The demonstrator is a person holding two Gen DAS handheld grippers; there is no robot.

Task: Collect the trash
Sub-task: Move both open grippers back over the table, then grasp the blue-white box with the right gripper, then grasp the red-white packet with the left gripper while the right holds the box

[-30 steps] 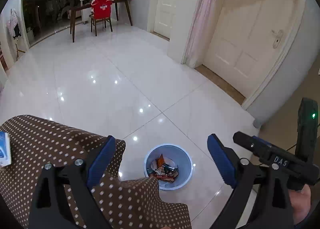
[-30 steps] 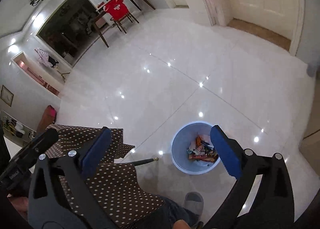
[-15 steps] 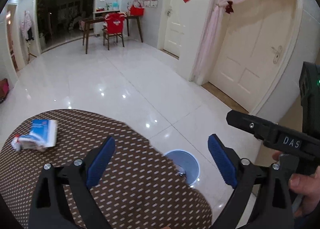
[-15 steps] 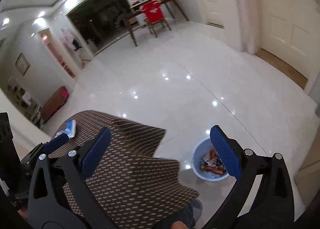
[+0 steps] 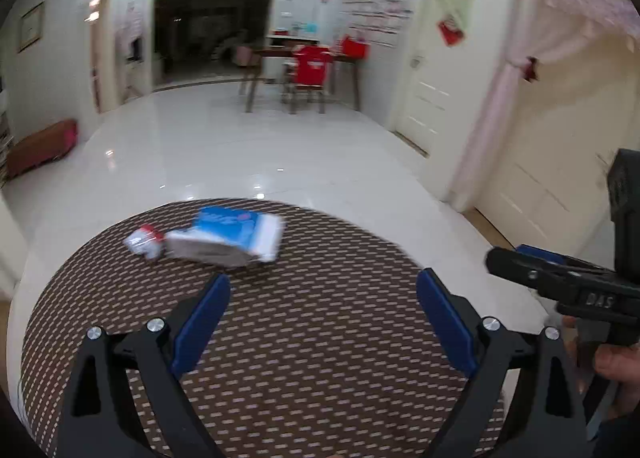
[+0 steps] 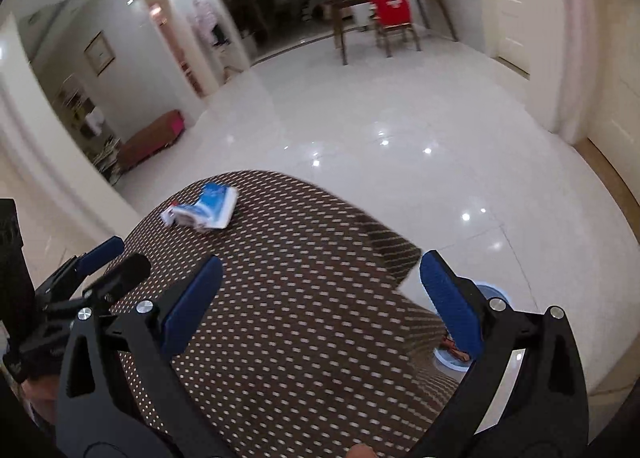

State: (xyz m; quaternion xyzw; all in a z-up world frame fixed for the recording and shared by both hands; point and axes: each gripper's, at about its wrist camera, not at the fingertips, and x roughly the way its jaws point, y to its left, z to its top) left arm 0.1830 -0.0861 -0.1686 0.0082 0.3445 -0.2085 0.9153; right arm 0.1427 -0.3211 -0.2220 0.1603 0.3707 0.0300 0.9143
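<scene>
**A:** Where is the trash now?

**B:** A blue-and-white packet [image 5: 236,236] lies on the far part of the counter [image 5: 320,338], which is draped in a brown cloth with pale dots. A small crumpled red-and-white wrapper [image 5: 144,242] sits just beside it, on its left, seemingly touching it. Both are blurred, so print and exact shape are unreadable. In the right wrist view the same packet [image 6: 212,209] and wrapper [image 6: 170,216] lie near the counter's far left edge.

**A:** And the hand-held grippers?

**B:** The left hand-held gripper [image 5: 322,322] hangs over the cloth with its blue pads spread wide, nothing between them, the packet ahead and apart from the tips. The right hand-held gripper [image 6: 318,302] is likewise spread and empty, held over the near right part of the counter. It also appears at the right edge of the left view [image 5: 568,290], gripped by a hand [image 5: 616,362].

**A:** What differs from a second ago?

**B:** A second ago both cameras looked steeply down at the blue bin full of wrappers, with only a corner of the cloth in sight. Half a second ago they had tilted up and the packet appeared at the far left. Now the counter fills the lower frame and the packet sits nearer the left gripper's centre line. The bin [image 6: 486,292] shows only as a sliver behind the right pad, beyond the cloth's hanging edge.
</scene>
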